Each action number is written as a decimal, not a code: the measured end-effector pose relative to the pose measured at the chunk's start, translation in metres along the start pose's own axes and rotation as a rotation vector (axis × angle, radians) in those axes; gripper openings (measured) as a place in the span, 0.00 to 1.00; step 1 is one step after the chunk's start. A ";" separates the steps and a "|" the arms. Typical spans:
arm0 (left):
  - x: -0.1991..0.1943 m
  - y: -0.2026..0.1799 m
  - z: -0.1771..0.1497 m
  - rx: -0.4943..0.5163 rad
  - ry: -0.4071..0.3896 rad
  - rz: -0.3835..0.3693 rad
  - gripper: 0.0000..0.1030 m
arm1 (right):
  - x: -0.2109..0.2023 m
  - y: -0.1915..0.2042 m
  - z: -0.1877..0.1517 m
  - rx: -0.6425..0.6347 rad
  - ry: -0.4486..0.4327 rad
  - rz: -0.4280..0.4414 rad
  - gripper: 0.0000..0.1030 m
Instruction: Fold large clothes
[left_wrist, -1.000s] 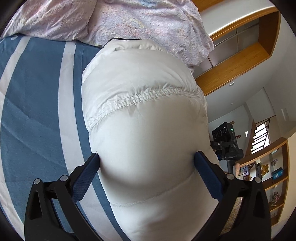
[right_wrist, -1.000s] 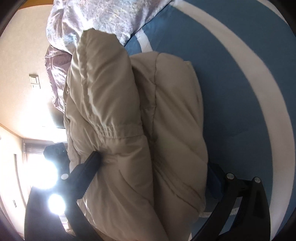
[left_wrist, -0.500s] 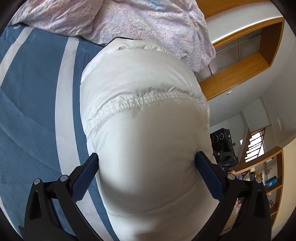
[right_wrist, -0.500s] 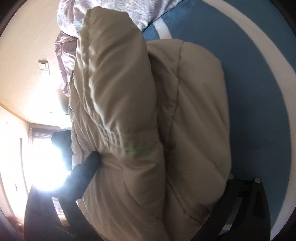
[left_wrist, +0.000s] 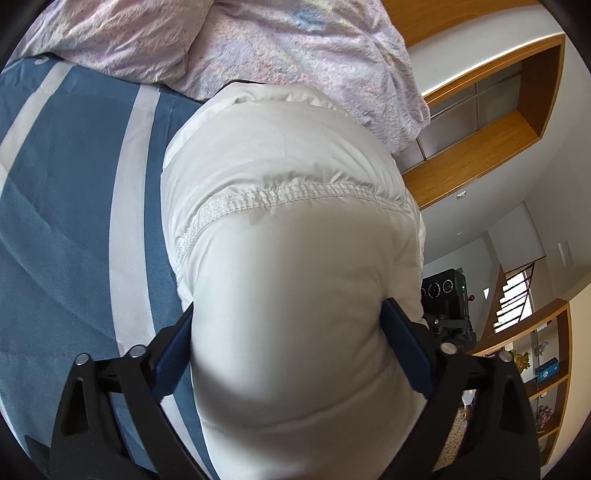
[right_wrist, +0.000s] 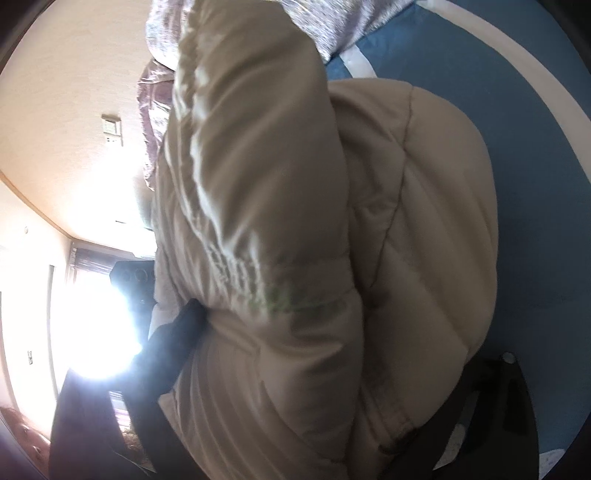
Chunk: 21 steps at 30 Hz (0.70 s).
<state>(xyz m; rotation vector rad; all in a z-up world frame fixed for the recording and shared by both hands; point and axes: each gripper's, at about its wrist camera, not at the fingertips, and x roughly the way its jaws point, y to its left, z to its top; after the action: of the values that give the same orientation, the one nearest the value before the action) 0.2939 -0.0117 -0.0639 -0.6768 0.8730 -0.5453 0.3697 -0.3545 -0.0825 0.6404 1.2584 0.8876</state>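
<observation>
Closest to us in the left wrist view, our left gripper (left_wrist: 286, 332), black with dark blue pads, straddles a fold of the puffy white quilted down jacket (left_wrist: 295, 258). Its jaws have just been closing, and both pads now press into the padding, so they are clenched on the jacket. The fabric bulges between and above the fingers, with a gathered line of stitching running across the bulge.

In the right wrist view, our right gripper (right_wrist: 332, 332) straddles another thick part of the same jacket, which looks beige here in the shade. Its jaws have also just been closing. The near finger (right_wrist: 173, 339) digs into the padding; the other finger is mostly hidden behind the fabric, so we judge the hold from the bulging cloth pinched between them. This view is slightly blurred.

The jacket lies bundled on a blue bed sheet with broad white stripes (left_wrist: 74, 221), which spreads to the left in the left view and to the right in the right view.

Beyond the jacket, a crumpled pale pink floral quilt (left_wrist: 258, 48) is heaped at the far end of the bed, touching the jacket's far edge.

Farther off are wooden wall shelves (left_wrist: 517, 122), a black device on a stand (left_wrist: 447, 295), and, in the right view, a glaring bright window (right_wrist: 88, 325).
</observation>
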 end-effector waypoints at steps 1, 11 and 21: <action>-0.001 0.000 0.000 0.002 -0.002 0.000 0.87 | 0.001 0.003 -0.001 -0.009 -0.006 0.002 0.85; -0.042 0.003 0.005 0.022 -0.085 0.024 0.83 | 0.016 0.018 0.017 -0.060 0.004 0.051 0.75; -0.102 0.036 0.011 -0.013 -0.182 0.081 0.83 | 0.067 0.041 0.035 -0.094 0.067 0.081 0.75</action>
<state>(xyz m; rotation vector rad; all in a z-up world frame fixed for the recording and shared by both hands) 0.2540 0.0851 -0.0336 -0.6884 0.7300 -0.3991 0.3992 -0.2745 -0.0770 0.5939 1.2492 1.0361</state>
